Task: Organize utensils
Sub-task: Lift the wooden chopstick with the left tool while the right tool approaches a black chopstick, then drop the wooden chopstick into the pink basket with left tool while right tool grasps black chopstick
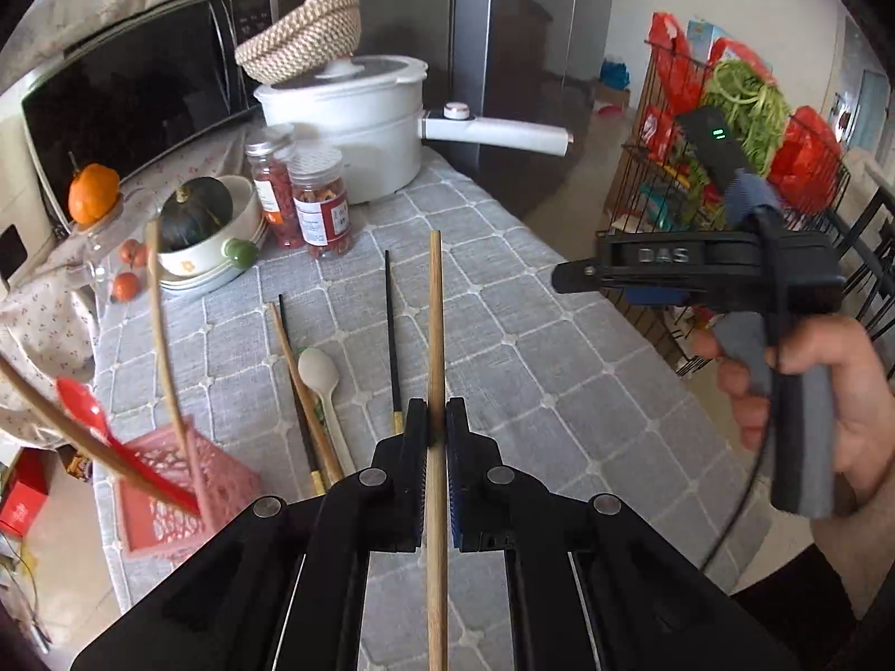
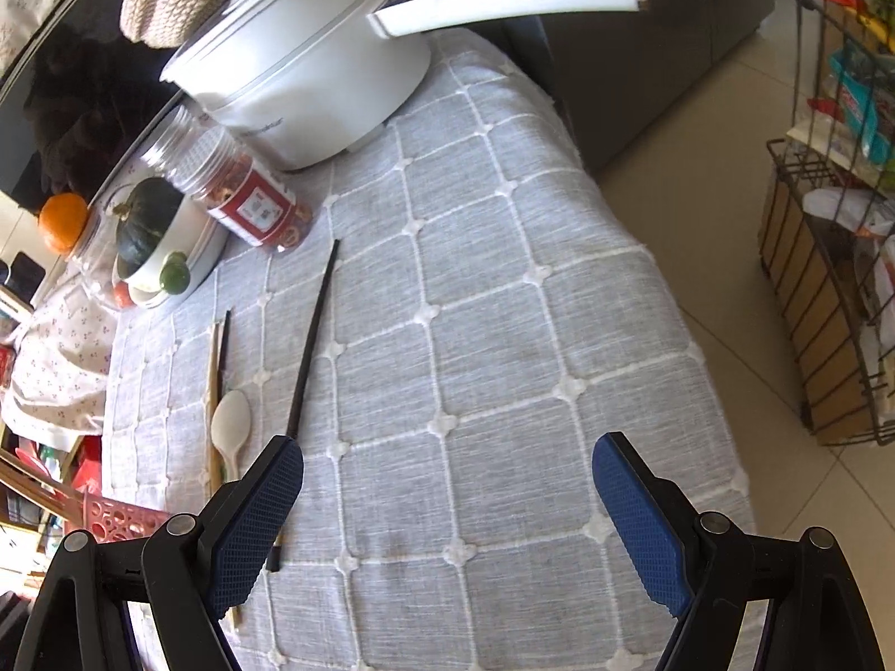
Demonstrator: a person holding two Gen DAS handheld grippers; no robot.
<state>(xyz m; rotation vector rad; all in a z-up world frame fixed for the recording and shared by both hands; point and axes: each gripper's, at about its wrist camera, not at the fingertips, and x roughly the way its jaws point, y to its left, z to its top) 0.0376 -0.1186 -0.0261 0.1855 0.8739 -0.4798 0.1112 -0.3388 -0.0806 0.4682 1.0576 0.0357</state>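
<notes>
- Here the left tongs [image 1: 438,419] are clenched on a wooden chopstick [image 1: 435,335], which runs straight out between the pads and hangs above the desk [image 1: 559,369].
- The right tongs [image 2: 447,481] are spread wide with nothing between them, hovering over the grey checked cloth.
- Still lying on the desk: a black chopstick [image 2: 310,346] alone near the middle, and to its left another wooden and another black chopstick beside a pale spoon [image 2: 230,425].
- At the left edge of the desk stands a pink basket [image 1: 168,481], already holding a red spoon [image 1: 84,405] and some wooden sticks; I judge it the place where the utensils go.
- The chopstick looks light, stiff and smooth, so it could pivot or slip in the pads; holding it near the middle, as now, should keep it balanced.
- The black one lies flat and thin on soft cloth, so a pinch across its middle seems the likeliest way to lift it.
- Raised letters "DAS" show on the body of the right tool in the left view; the red labels on the jars [image 1: 321,207] are too small to read.
</notes>
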